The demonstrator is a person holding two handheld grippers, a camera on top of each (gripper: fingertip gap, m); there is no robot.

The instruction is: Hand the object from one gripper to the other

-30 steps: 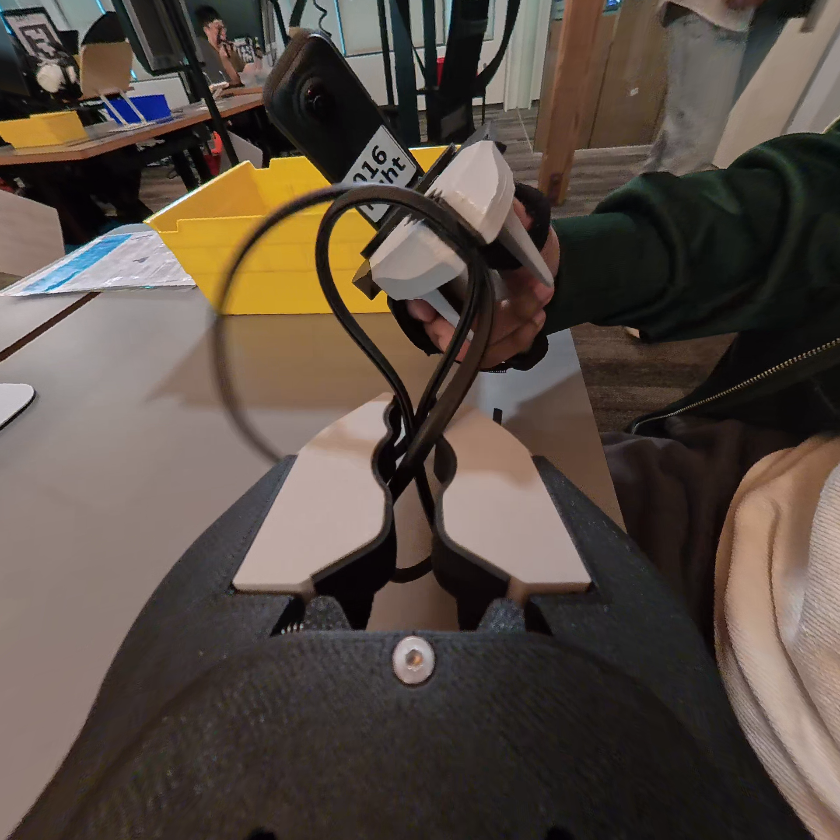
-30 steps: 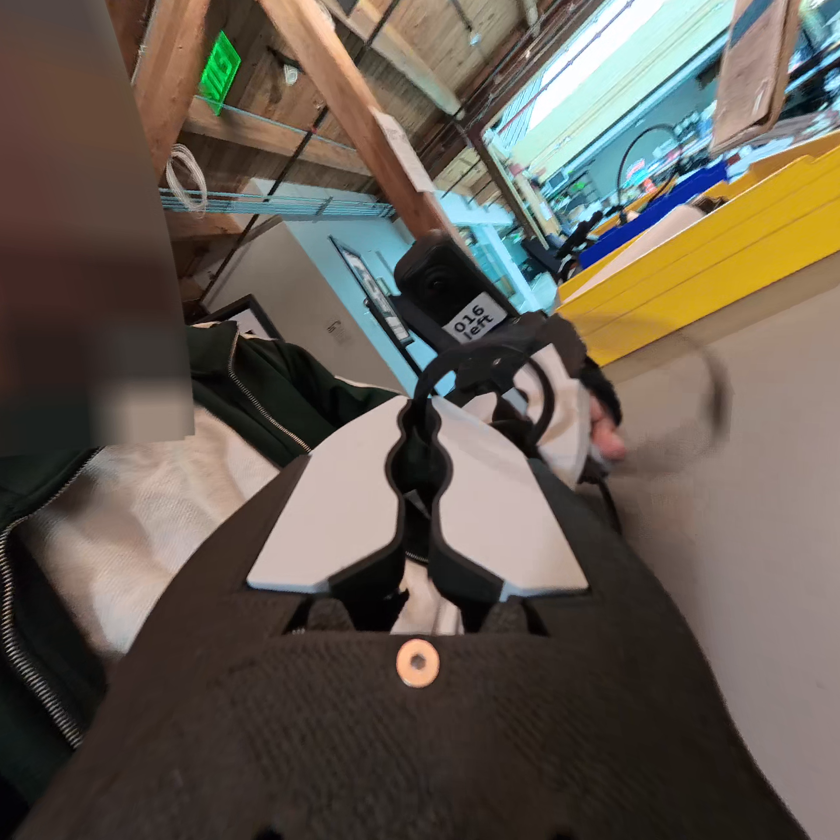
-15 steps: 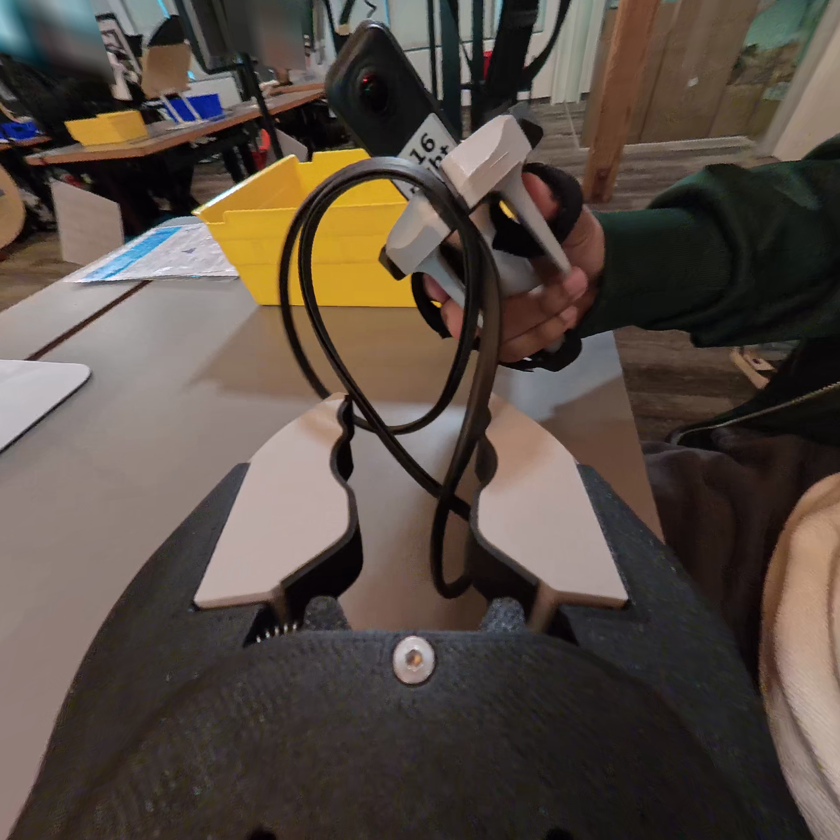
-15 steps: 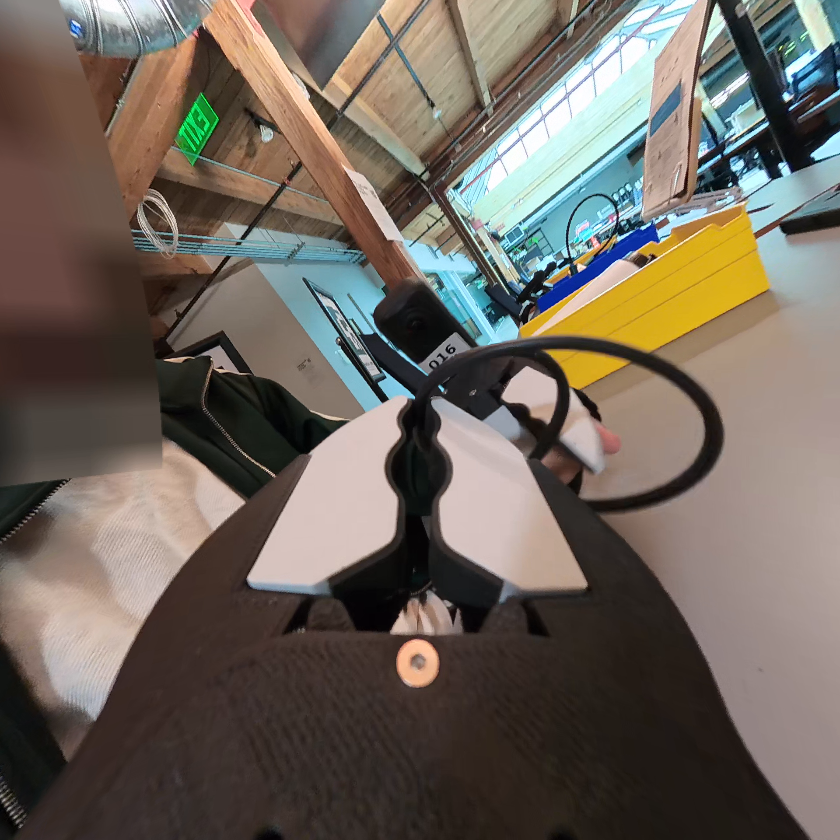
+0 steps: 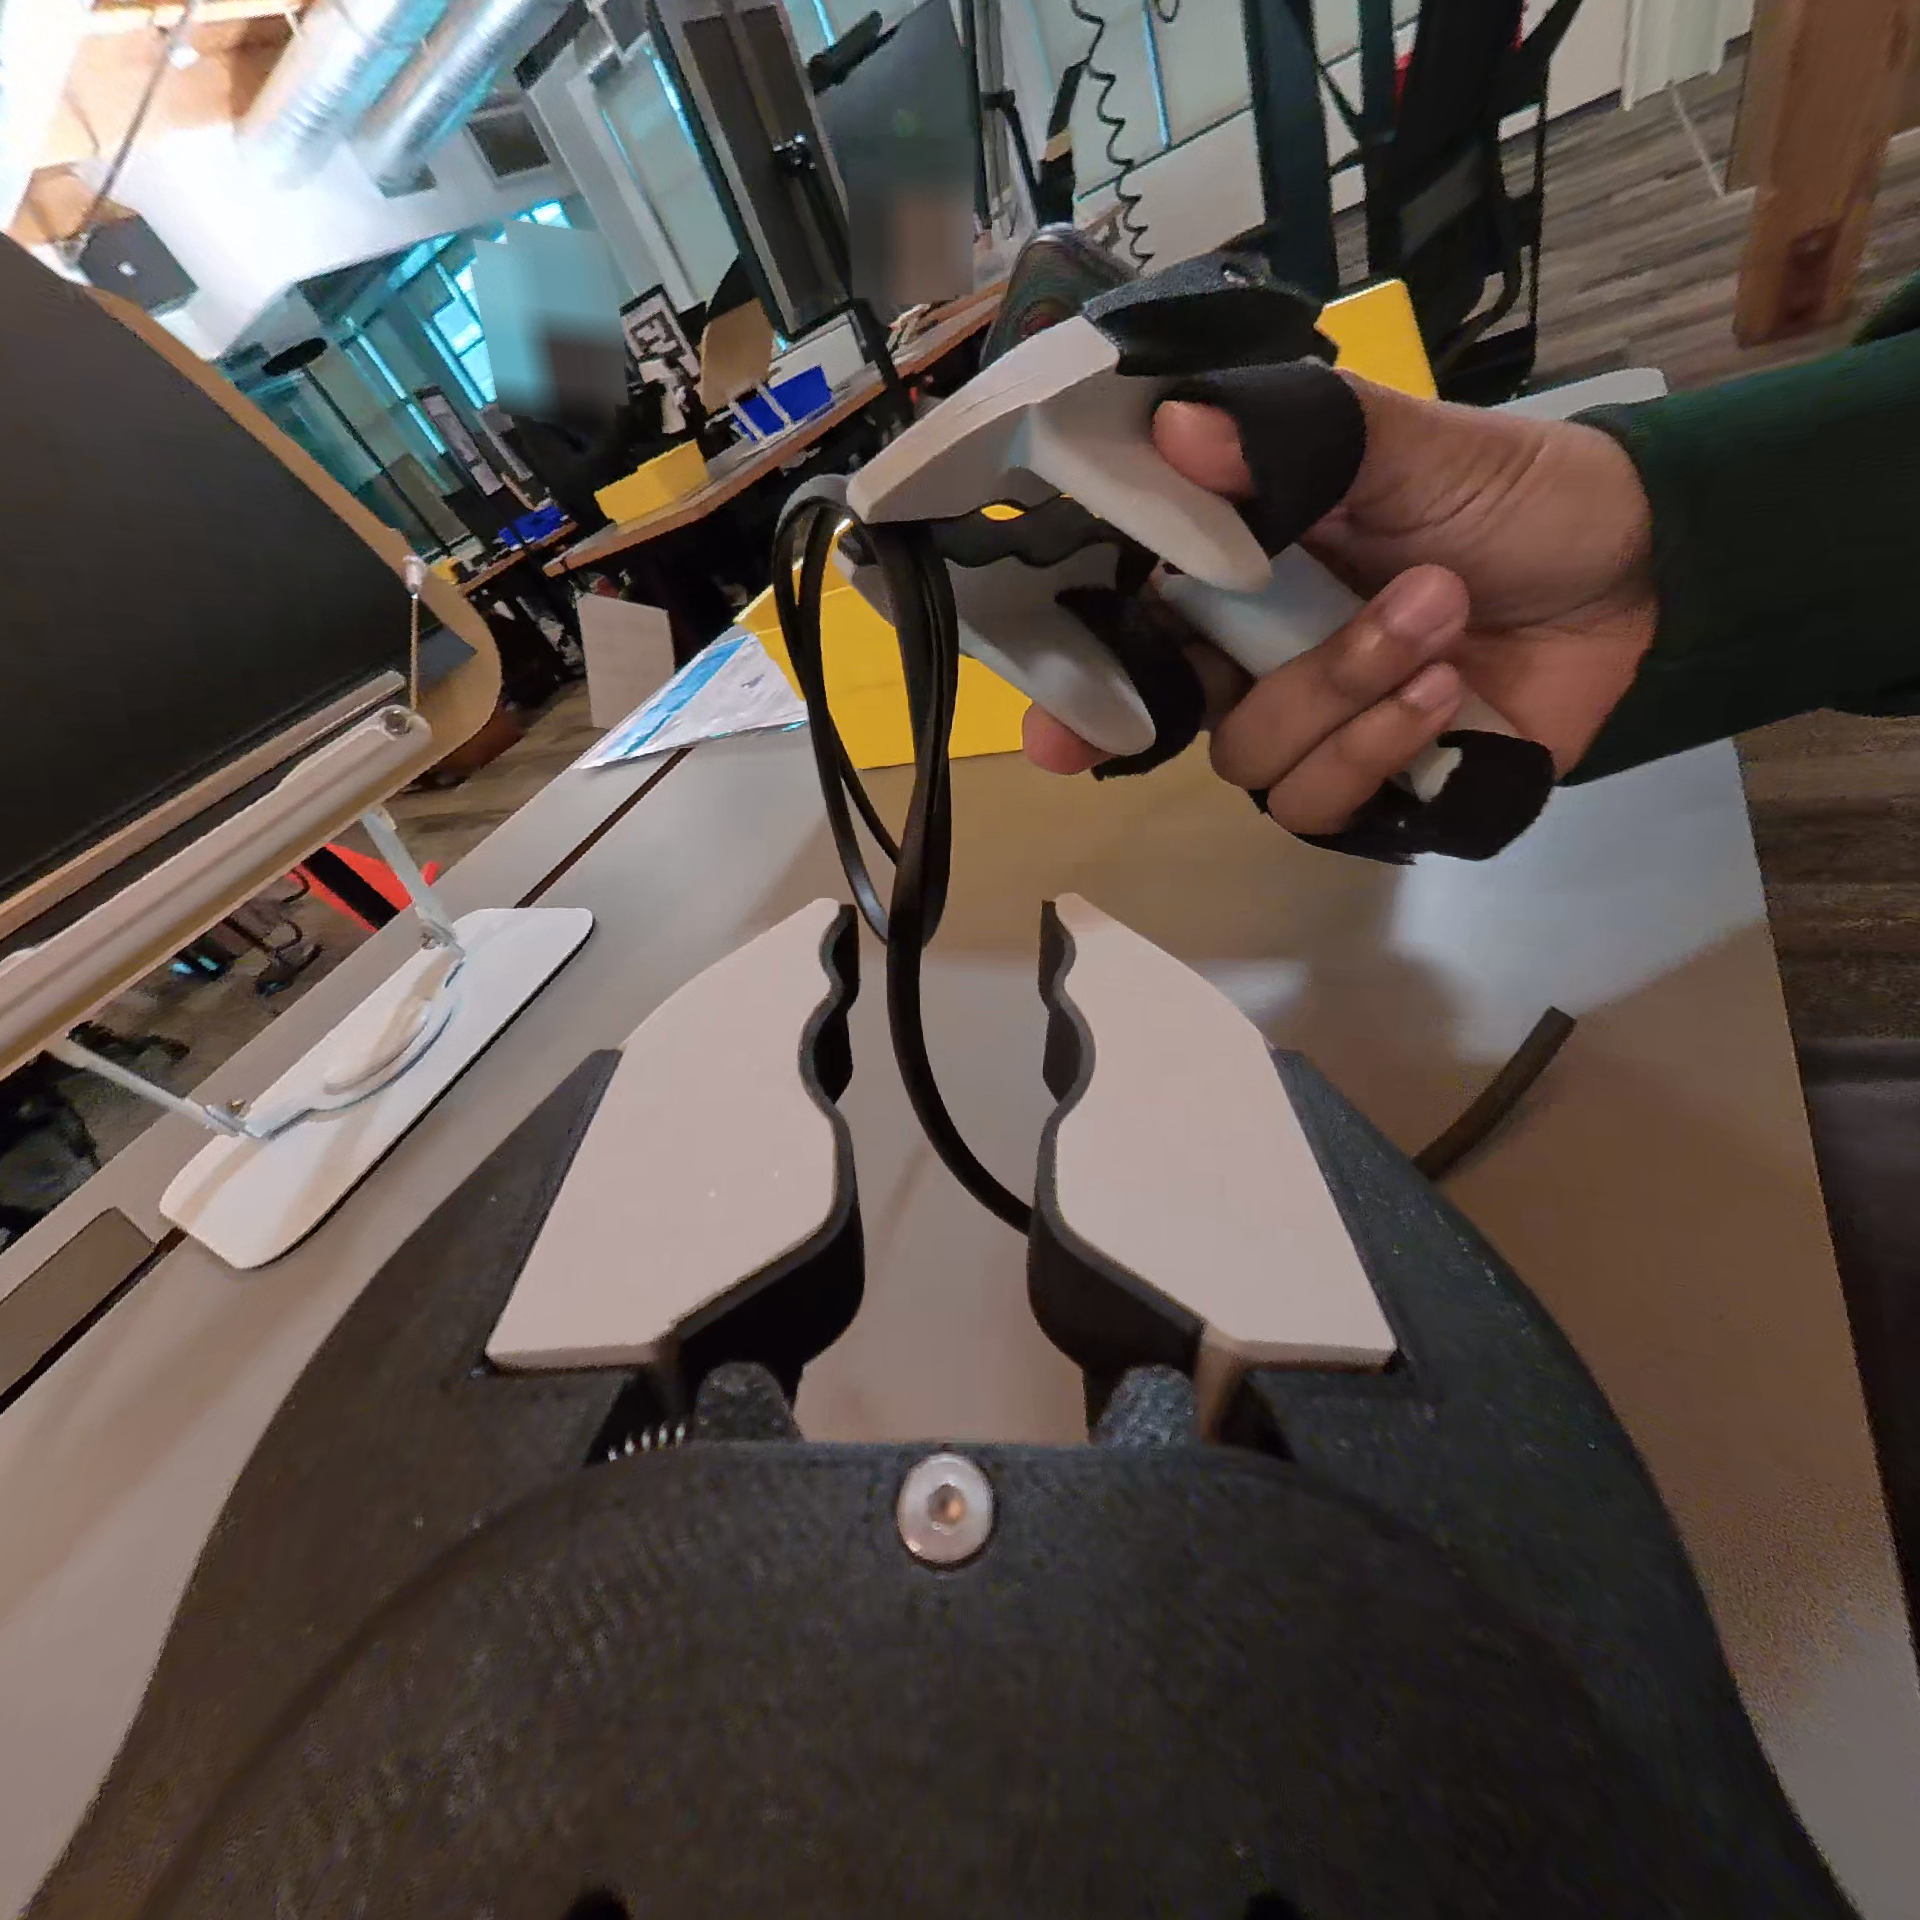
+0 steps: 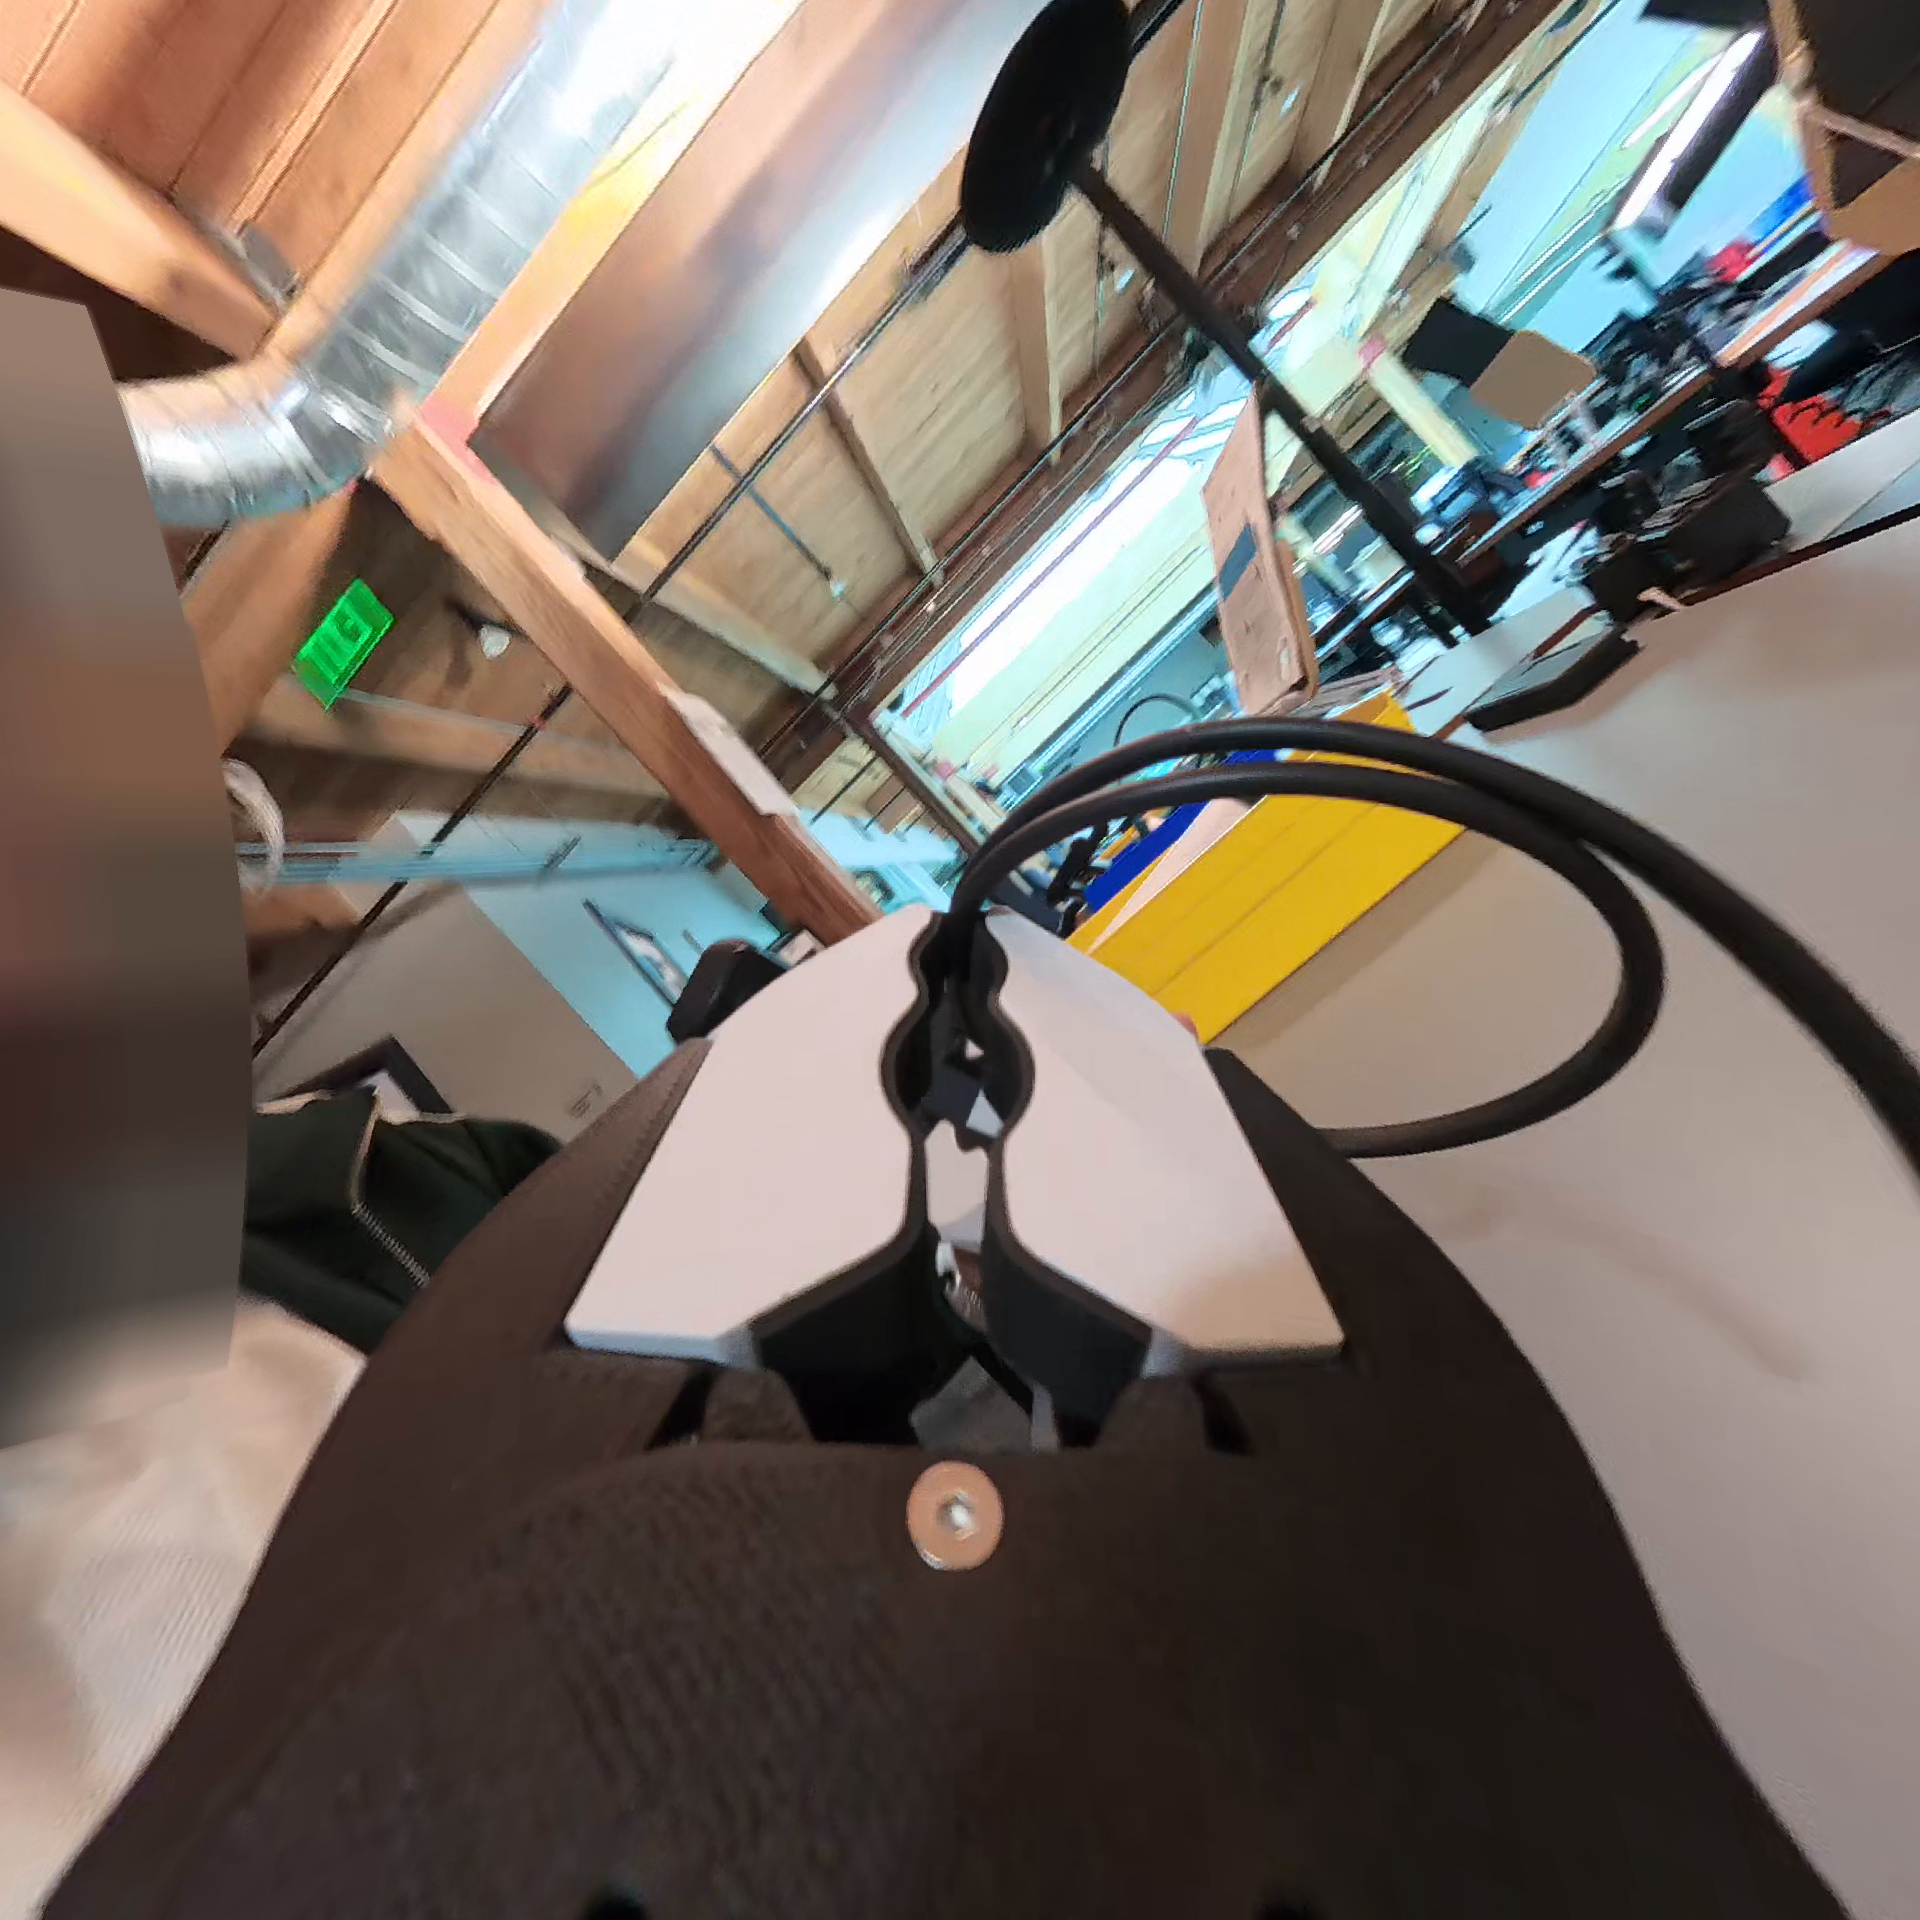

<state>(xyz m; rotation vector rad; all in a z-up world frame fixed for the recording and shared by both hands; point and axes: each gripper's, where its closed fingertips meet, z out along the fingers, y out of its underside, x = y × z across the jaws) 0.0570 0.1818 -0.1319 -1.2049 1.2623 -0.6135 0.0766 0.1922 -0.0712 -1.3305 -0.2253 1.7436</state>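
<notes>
The black cable [image 5: 914, 790] hangs as a doubled loop from the right gripper [image 5: 862, 520], whose fingers are closed on the loop's top; in the right wrist view the same cable [image 6: 1455, 790] is pinched at the fingertips of the right gripper [image 6: 956, 935] and arcs away toward 2 o'clock. In the left wrist view the cable's long axis runs roughly from 12 to 6 o'clock, and its lower strand passes through the gap of the left gripper [image 5: 948, 914] before curving under the finger [image 5: 1174, 1143] at 3 o'clock. The left gripper stands wide, jaws apart, and grips nothing; whether the strand brushes a finger cannot be told. The transfer appears complete, so the coming move is judged to be separation: the left gripper must draw back toward 6 o'clock along the strand without snagging it. A person's hand [image 5: 1434, 603] holds the right gripper above the grey table [image 5: 1558, 1299]; a yellow bin [image 5: 862, 665] sits beyond, at 12 o'clock.
</notes>
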